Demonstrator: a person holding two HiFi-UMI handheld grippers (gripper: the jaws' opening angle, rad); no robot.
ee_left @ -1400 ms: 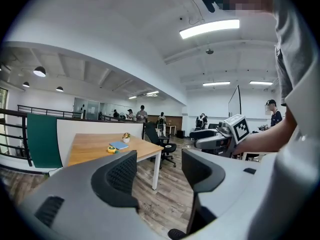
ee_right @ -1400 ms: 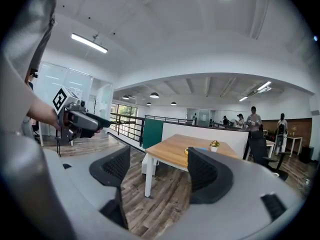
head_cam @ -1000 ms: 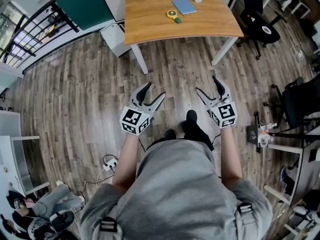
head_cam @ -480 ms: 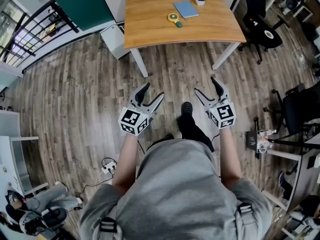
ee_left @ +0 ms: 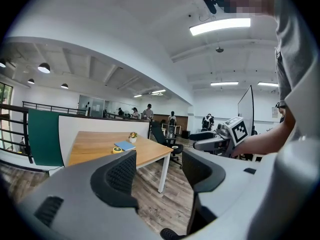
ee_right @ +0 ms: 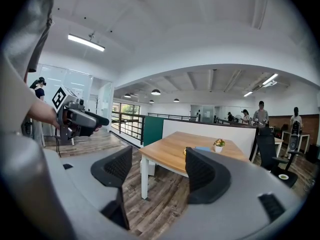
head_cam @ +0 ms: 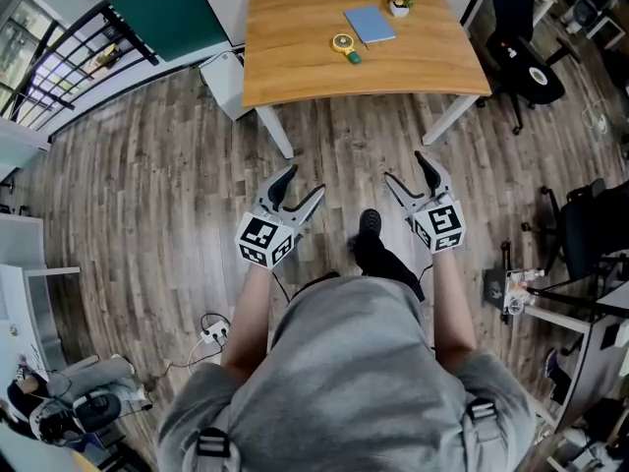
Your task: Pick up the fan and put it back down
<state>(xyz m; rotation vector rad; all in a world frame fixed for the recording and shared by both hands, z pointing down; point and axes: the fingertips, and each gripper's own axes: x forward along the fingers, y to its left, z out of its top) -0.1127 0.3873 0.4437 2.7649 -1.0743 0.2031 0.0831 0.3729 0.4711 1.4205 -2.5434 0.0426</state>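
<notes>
Well, my small yellow round fan (head_cam: 344,45) lies on the light wooden table (head_cam: 295,37), its green handle slanting toward me. The left gripper (head_cam: 303,181) gapes empty, and the right gripper (head_cam: 407,167) is closing its empty jaws.

The fan (head_cam: 343,43) is too small for detail; the table (head_cam: 295,37) runs off-frame.

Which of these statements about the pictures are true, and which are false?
1. The fan lies on the table. True.
2. The left gripper holds the fan. False: its jaws stand apart with nothing between them.
3. A blue notebook lies between the fan and the potted plant. True.
4. The floor is carpeted. False: it is wooden planks.
</notes>
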